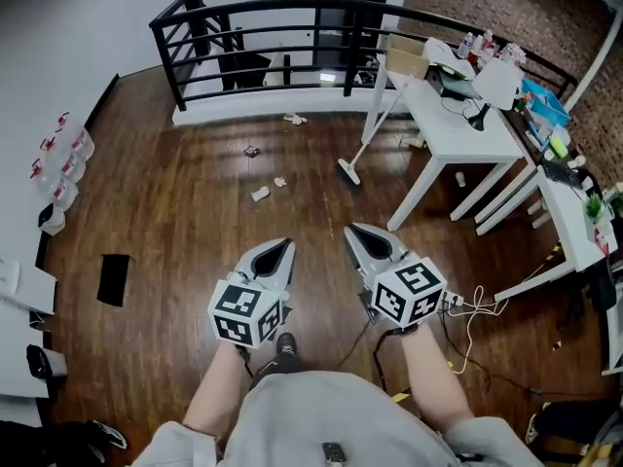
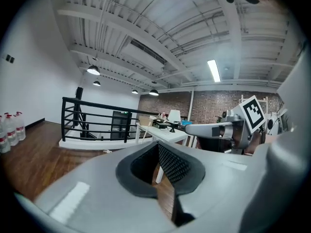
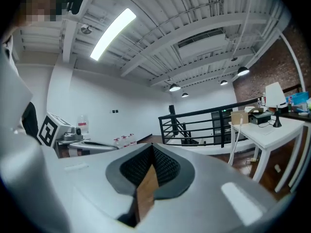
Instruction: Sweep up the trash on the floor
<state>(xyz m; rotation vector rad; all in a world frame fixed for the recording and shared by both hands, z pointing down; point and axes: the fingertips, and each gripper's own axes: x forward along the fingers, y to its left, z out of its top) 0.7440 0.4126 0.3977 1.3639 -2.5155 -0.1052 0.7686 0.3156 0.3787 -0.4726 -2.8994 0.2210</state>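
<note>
We hold both grippers out in front of us, side by side and close together above the wooden floor (image 1: pixel 175 222), tilted slightly downward. The left gripper (image 1: pixel 280 253) has its jaws clenched on nothing. In its own view the dark pads meet at the tip, and only a sliver of floor shows below them. The right gripper (image 1: pixel 362 237) is clenched and empty too, its pads pressed together the same way in its own view. Neither gripper touches anything. The trash (image 1: pixel 260 194) lies on the floor well ahead of the jaws. It is two pale scraps just beside each other, a small dark bit (image 1: pixel 251 151) farther off, and a pale piece (image 1: pixel 295 119) near the foot of the black railing (image 1: pixel 292 13). The broom (image 1: pixel 368 129) stands to the right of the scraps, well apart from both grippers. Its head is on the floor and its handle leans up against the corner of the white desk (image 1: pixel 458 129). A cardboard box (image 1: pixel 407 58) sits among the clutter on that desk. Bottles (image 1: pixel 68 159) line the wall at the left. A flat black thing (image 1: pixel 114 278) lies on the floor left of the left gripper, and loose cables (image 1: pixel 472 309) trail on the floor to the right of the right gripper.
</note>
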